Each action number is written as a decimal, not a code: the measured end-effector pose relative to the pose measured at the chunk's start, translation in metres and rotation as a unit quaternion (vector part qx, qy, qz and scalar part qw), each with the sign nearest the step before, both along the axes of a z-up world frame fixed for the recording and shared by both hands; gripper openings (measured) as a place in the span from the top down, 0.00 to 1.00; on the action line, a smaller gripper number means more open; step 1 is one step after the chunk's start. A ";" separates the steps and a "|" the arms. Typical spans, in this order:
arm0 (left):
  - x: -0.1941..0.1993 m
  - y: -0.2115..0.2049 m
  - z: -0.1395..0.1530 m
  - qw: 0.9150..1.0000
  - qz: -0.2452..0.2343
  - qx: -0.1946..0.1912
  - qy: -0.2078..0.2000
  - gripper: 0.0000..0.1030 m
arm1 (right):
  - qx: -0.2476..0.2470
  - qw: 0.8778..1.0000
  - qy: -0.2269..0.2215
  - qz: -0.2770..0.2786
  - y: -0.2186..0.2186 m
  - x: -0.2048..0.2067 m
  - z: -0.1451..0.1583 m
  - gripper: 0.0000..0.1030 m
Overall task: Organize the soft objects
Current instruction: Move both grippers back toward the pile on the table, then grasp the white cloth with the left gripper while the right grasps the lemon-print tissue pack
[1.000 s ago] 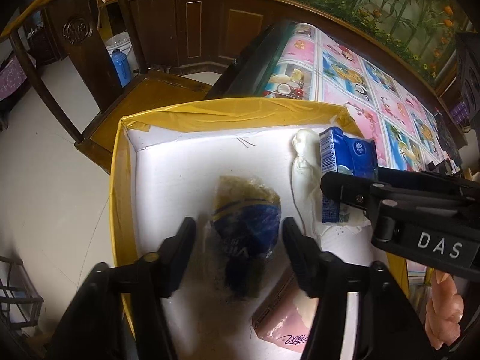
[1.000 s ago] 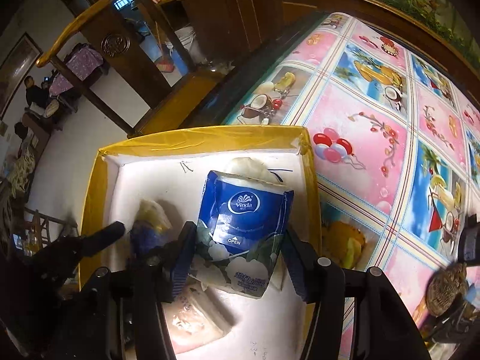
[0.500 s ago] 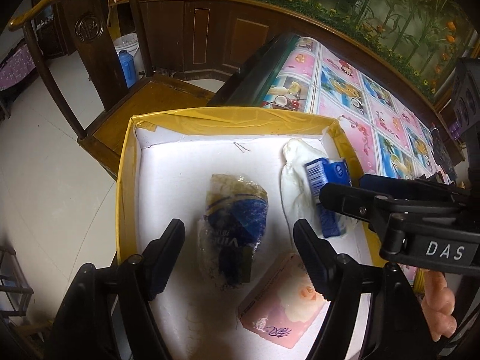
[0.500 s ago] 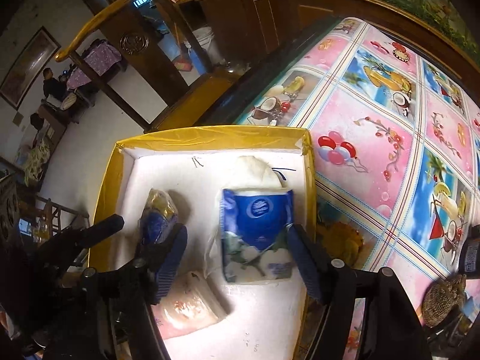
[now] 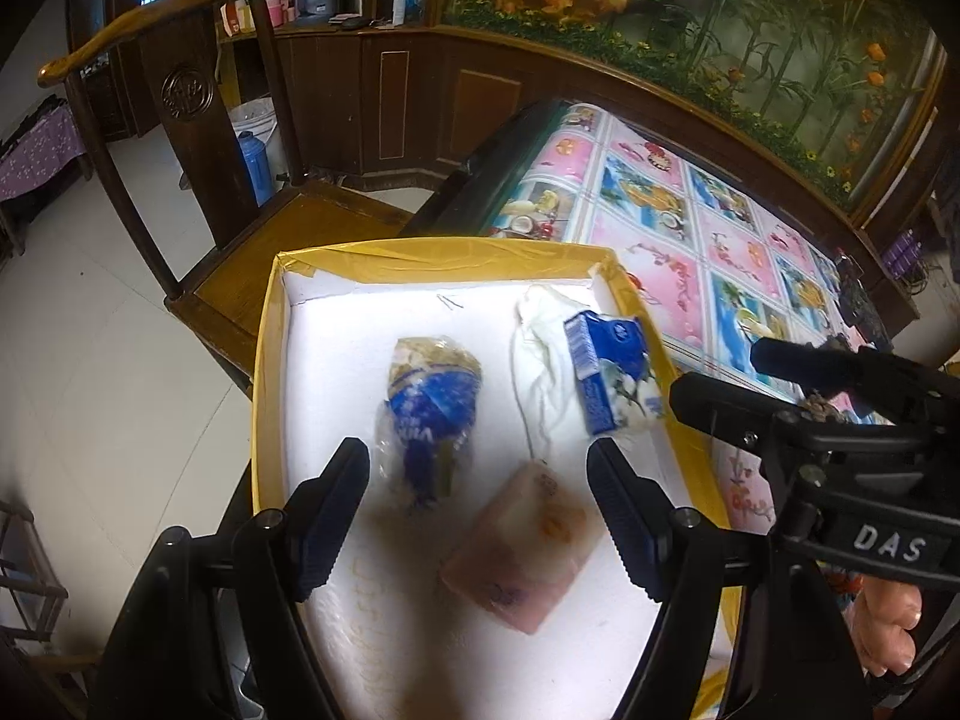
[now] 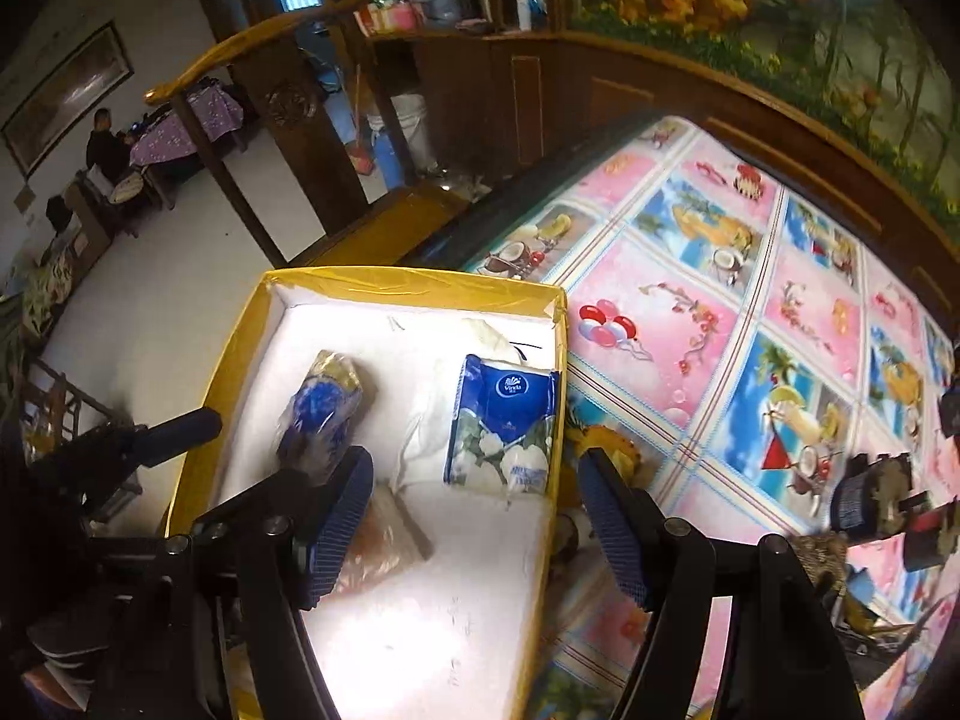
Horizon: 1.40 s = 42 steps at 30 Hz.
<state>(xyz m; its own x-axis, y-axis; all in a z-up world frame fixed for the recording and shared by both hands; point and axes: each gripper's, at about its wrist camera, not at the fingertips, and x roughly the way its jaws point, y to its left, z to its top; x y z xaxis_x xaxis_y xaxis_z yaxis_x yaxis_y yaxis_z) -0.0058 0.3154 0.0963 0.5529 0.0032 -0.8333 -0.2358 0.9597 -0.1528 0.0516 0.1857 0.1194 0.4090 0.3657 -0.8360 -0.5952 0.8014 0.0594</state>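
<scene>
A yellow box (image 5: pixel 444 249) with a white inside holds the soft things. A crumpled blue and gold pack (image 5: pixel 429 408) lies in its middle and a pink tissue pack (image 5: pixel 522 552) lies nearer. A blue Vinda tissue pack (image 5: pixel 612 372) rests on a white cloth (image 5: pixel 540 354) by the right wall. My left gripper (image 5: pixel 477 510) hangs open above the crumpled pack, holding nothing. My right gripper (image 6: pixel 474 516) is open above the box's right wall (image 6: pixel 555 420), with the Vinda pack (image 6: pixel 504 426) just beyond its fingers and apart from them. Each gripper shows in the other's view.
The box sits at the edge of a table with a pink and blue picture cloth (image 6: pixel 720 312). A wooden chair (image 5: pixel 288 228) stands behind the box. Dark small objects (image 6: pixel 882 492) lie on the cloth at the right. A hand (image 5: pixel 888 630) holds the right gripper.
Both grippers opened, let go of their packs and rose back from the box. The crumpled pack and the Vinda pack now lie loose inside it.
</scene>
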 end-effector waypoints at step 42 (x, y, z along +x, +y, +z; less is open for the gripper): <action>0.044 -0.343 -0.052 0.961 -0.260 -0.012 0.090 0.89 | 0.153 0.929 0.133 -0.311 -0.456 -0.172 -0.024 0.34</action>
